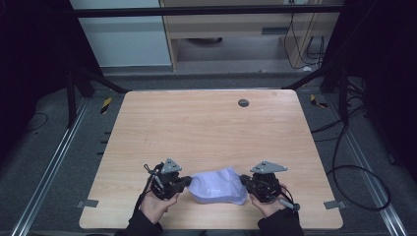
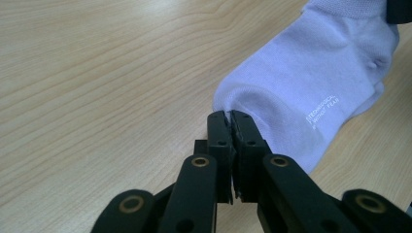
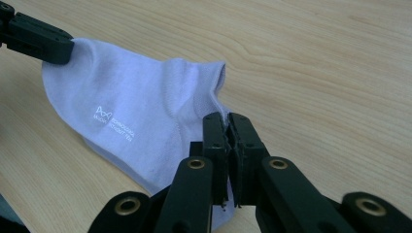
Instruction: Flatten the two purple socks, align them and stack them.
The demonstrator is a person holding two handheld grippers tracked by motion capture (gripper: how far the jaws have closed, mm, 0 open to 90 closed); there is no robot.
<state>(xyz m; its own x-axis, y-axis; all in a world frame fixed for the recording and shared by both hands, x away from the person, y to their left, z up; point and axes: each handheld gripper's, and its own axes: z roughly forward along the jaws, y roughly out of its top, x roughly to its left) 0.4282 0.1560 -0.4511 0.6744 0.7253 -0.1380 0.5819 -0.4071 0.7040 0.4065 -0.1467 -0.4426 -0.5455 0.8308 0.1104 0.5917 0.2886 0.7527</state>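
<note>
Broadly, the pale wooden desk (image 1: 206, 128) carried a white knitted sock (image 1: 218, 186) near its front edge. The left tongs (image 2: 228, 115) pinched the sock's toe end, the right tongs (image 3: 226, 116) its cuff edge. Both bites looked thin; an uneven pull might have slipped the fabric free, leaving it bunched.

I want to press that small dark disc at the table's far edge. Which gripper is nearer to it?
Right, slightly. The right gripper holds the sock almost straight below the disc; the left gripper is farther left.
</note>
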